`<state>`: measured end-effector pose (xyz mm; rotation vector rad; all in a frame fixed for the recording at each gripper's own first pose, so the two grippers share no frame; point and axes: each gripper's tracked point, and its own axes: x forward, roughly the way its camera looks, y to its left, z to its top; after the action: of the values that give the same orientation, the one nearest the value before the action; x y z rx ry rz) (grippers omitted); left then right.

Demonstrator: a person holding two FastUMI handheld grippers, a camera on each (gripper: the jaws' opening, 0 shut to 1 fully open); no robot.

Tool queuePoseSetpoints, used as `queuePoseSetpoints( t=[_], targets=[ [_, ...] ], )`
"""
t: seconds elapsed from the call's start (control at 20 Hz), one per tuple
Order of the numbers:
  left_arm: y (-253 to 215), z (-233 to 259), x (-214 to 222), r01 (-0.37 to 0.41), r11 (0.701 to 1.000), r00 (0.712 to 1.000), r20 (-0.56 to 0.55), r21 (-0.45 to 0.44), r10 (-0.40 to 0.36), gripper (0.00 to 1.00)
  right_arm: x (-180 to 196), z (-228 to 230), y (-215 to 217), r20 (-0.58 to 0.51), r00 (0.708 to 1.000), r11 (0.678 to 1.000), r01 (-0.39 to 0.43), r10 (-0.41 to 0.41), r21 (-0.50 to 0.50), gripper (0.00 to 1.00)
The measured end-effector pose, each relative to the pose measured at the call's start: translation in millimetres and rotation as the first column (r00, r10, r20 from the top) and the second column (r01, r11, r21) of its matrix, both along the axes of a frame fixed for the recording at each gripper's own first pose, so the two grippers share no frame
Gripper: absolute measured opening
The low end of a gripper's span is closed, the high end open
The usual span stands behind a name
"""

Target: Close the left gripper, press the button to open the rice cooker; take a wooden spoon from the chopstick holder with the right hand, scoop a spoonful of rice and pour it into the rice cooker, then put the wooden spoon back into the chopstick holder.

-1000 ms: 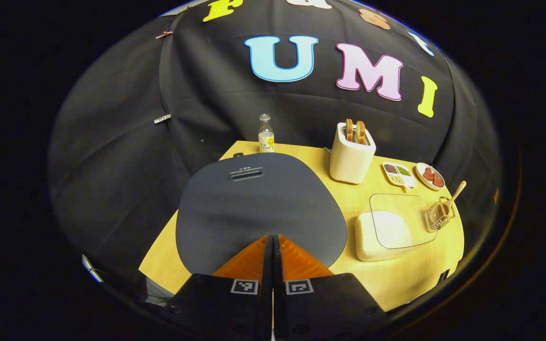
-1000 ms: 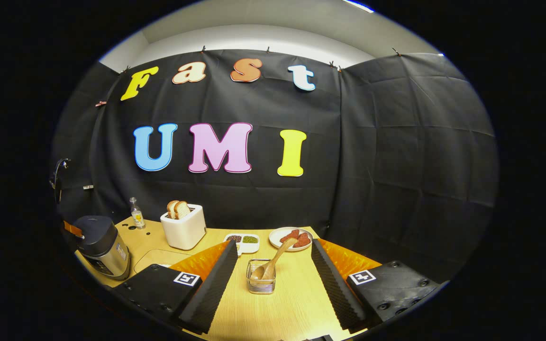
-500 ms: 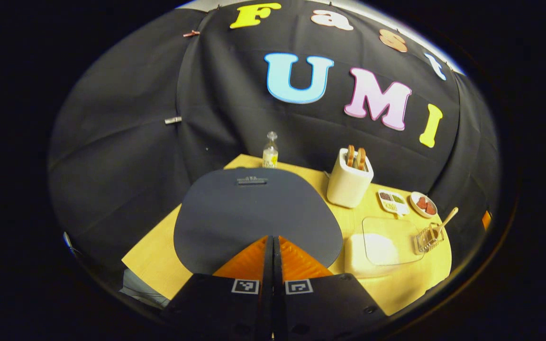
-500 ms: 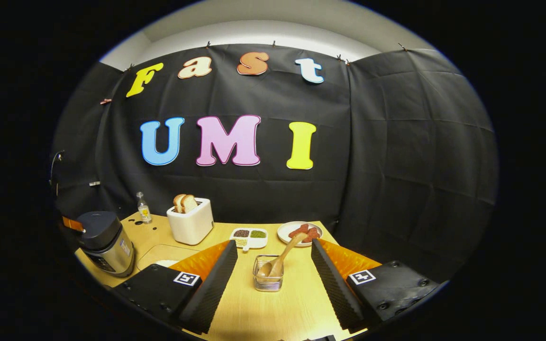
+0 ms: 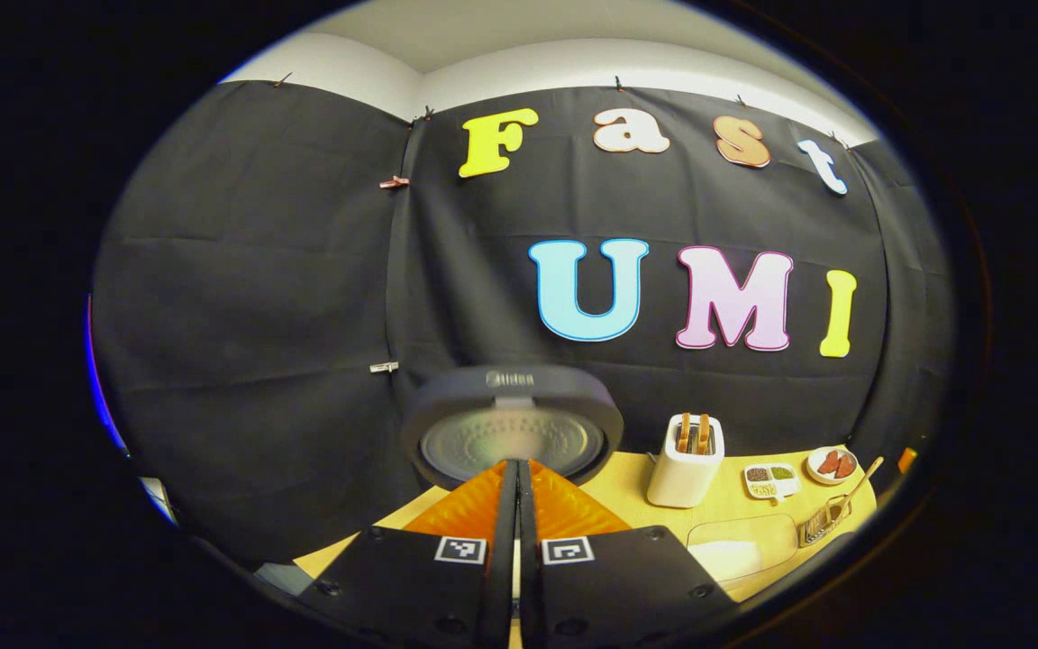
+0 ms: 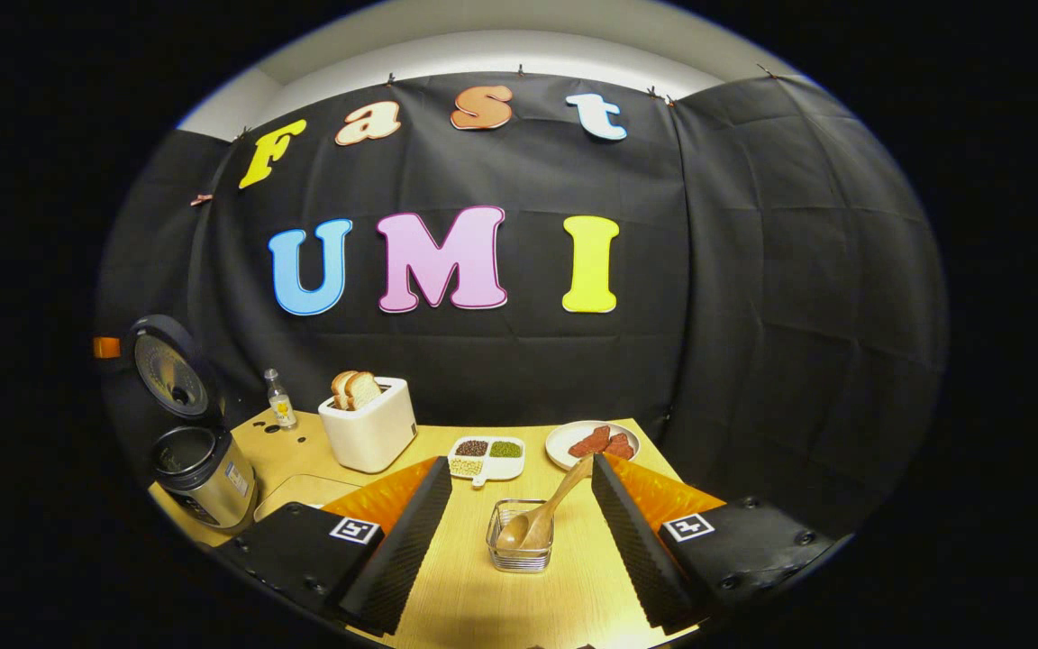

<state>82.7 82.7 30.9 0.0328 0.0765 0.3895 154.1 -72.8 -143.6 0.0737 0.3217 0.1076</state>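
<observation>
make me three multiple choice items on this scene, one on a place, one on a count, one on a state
1. Where does the wooden spoon sit?
A. in the chopstick holder
B. on the plate of red pieces
C. inside the rice cooker

2. How many bread slices stand in the toaster?
A. none
B. two
C. four

3. What state is the rice cooker in?
A. lid shut
B. lid up, pot uncovered
C. lying on its side

Key:
1 A: in the right gripper view the spoon's bowl rests in the holder, handle leaning out toward the plate.
2 B: two slices stick up from the toaster's top.
3 B: the lid stands raised above the open pot; the left gripper, jaws together, points at its underside. The right gripper is open, either side of the holder.
</observation>
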Motion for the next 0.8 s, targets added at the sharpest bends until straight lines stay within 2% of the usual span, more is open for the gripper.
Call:
queuePoseSetpoints(
  t=[0.1, 0.15, 0.35, 0.6, 0.8],
  targets=[
    [-17, -6, -2, 0.011, 0.998, 1.0, 0.014, -0.064, -0.011, 0.13, 14, -11, -8, -0.019, 1.0, 1.0, 0.012, -0.011, 0.012, 0.98],
    [-22, -10, -4, 0.007, 0.996, 1.0, 0.018, -0.088, -0.006, 0.25, 22, -18, -13, -0.033, 0.999, 1.0, 0.017, -0.017, 0.019, 0.98],
    [-49, -33, -11, 0.014, 0.99, 1.0, -0.017, -0.137, -0.016, 0.95, 44, -52, -26, -0.129, 0.991, 0.996, 0.042, -0.032, 0.076, 0.96],
    [-75, -52, -21, -0.036, 0.994, 0.997, -0.071, -0.1, 0.029, 0.95, 75, -87, -35, -0.202, 0.979, 0.993, 0.042, -0.02, 0.108, 0.98],
    [-102, -75, -28, -0.034, 0.995, 0.99, -0.142, -0.09, 0.021, 0.95, 100, -125, -39, -0.283, 0.958, 0.982, 0.089, -0.038, 0.168, 0.98]
  ],
)
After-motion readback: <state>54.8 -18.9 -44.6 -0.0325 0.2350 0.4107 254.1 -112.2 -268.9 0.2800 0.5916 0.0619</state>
